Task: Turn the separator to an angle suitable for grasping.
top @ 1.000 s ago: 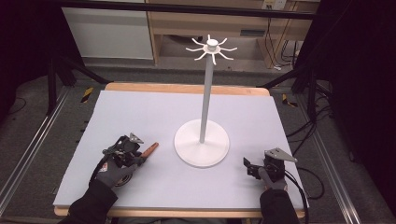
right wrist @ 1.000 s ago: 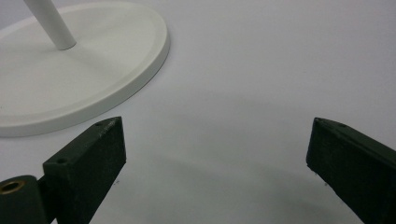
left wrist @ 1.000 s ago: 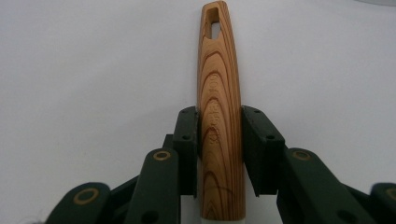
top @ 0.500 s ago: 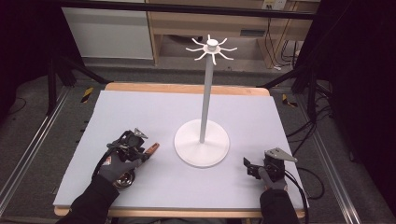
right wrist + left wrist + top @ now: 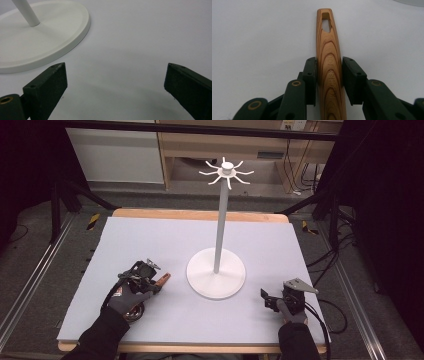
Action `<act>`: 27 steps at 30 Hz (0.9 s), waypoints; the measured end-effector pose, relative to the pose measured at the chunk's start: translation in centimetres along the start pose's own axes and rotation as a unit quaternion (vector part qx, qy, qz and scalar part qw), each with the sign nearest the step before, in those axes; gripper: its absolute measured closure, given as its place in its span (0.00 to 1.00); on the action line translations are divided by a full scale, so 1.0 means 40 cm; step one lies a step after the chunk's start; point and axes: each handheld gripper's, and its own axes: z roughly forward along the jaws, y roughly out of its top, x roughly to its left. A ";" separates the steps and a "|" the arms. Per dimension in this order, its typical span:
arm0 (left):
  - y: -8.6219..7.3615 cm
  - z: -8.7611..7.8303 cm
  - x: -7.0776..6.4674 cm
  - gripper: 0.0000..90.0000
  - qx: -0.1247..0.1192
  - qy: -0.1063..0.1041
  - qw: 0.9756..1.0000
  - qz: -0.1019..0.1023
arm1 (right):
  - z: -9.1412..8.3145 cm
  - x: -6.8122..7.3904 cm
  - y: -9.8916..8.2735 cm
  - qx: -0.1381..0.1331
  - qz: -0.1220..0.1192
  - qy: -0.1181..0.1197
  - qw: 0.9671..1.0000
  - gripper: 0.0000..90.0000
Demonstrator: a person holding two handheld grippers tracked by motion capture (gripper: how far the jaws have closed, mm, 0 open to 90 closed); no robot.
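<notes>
Tongs in the person's left hand (image 5: 152, 281) are clamped on a wooden handle (image 5: 329, 62): in the left gripper view the two black pads press against either side of the grained wood, roughly halfway along the length that shows, after the jaws have just been closing that last bit onto it. Its far end carries a slot-shaped hanging hole and points away over the pale worktop (image 5: 150, 240). Faint lettering runs along the wood, too blurred to read. From the high view, the handle (image 5: 162, 279) juts out past the left tongs toward the round white base of the stand (image 5: 216, 272), its tip near that base but not touching it. What the handle belongs to at its other end I cannot tell, since the gloved hand covers it. On the stand a thin post rises from the base to a crown of small curved hooks at the top. Over on the other side, the right tongs (image 5: 270, 300) sit low near the front edge of the worktop with their jaws spread wide and nothing between them; in the right gripper view the edge of the stand's base (image 5: 75, 42) lies just ahead and to one side of them.
</notes>
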 end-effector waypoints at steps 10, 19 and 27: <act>0.002 -0.001 0.005 0.74 0.005 -0.004 1.000 -0.004 | 0.000 -0.001 0.000 0.001 0.001 0.002 1.000 0.06; -0.001 -0.005 0.006 0.75 -0.002 -0.005 1.000 -0.006 | 0.000 -0.001 0.000 0.001 0.001 0.002 1.000 0.06; -0.004 -0.057 0.013 0.75 -0.045 -0.007 0.999 -0.013 | 0.000 0.000 0.000 0.002 0.002 0.003 1.000 0.06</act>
